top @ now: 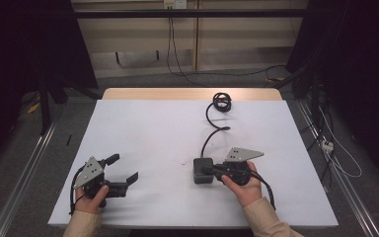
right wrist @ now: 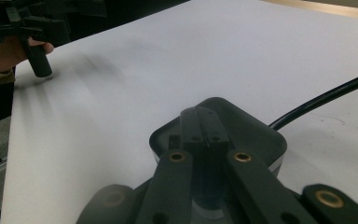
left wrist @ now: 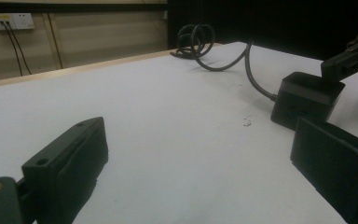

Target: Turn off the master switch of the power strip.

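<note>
- The left tool [top: 121, 173] rests at the near left of the white surface [top: 158, 133], gripped by the person's left hand [top: 90, 198]; its two black jaws stand spread wide with nothing between them, as the left gripper view shows with bare surface in the gap.
- The right tool [top: 212, 170] sits at the near right, held in the right hand [top: 242, 187], with its grey three-cornered plate [top: 243, 154] on top and its jaws pointing left.
- Its jaws are pressed together, fingertip against fingertip, and they lie over the top of the black power adapter [top: 203, 170]; in the right gripper view the closed tips [right wrist: 204, 126] sit above the middle of the adapter's rounded square top [right wrist: 251, 133]. Whether they touch the top I cannot tell.
- The power adapter stands flat on the surface, right of centre and near the front, just left of the right hand.
- A small dark speck [top: 182, 162] marks the surface just left of the adapter.
- A black cable [top: 212, 129] leaves the adapter's far side, curves away across the surface and ends in a coiled bundle [top: 222, 101] near the far edge.
- Beyond the surface, a wall socket [left wrist: 12, 20] with two plugged leads shows in the left gripper view.
</note>
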A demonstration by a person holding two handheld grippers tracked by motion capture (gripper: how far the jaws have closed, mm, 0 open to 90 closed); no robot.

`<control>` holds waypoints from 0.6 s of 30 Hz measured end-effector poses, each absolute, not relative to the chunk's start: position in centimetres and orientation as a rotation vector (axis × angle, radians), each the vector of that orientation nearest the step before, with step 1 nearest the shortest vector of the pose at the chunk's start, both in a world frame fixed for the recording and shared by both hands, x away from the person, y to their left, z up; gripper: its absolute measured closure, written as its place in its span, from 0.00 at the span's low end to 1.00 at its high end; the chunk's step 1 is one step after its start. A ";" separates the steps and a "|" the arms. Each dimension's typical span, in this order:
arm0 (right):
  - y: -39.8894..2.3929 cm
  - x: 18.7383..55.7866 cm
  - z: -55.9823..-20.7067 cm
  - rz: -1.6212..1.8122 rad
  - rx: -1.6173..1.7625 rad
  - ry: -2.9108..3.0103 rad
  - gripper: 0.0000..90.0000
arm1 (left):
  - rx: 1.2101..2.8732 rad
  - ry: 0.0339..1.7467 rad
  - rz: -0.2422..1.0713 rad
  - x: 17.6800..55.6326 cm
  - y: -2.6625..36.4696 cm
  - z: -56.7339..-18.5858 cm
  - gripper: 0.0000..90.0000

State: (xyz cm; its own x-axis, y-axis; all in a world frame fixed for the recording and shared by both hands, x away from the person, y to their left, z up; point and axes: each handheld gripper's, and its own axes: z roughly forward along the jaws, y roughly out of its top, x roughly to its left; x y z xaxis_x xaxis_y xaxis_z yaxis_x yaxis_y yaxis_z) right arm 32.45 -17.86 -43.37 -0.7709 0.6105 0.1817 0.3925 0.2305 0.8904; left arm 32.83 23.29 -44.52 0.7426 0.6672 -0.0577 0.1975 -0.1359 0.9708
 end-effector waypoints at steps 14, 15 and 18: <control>-17.8 32.3 -43.4 1.546 0.937 2.290 1.00 | 1.695 0.690 0.468 32.8 23.2 -44.5 0.04; -17.8 32.2 -43.4 1.546 0.936 2.289 1.00 | 1.695 0.690 0.468 32.8 23.2 -44.5 0.04; -17.7 32.2 -43.4 1.545 0.937 2.284 1.00 | 1.694 0.692 0.468 32.8 23.2 -44.5 0.04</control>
State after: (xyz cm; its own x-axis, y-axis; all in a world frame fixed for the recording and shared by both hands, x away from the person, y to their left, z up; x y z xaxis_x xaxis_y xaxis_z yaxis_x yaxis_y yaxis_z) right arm 32.21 -17.72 -43.44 -0.7696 0.6186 0.1586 0.3775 0.2403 0.8943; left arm 32.76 23.17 -44.50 0.7432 0.6667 -0.0563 0.1961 -0.1366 0.9710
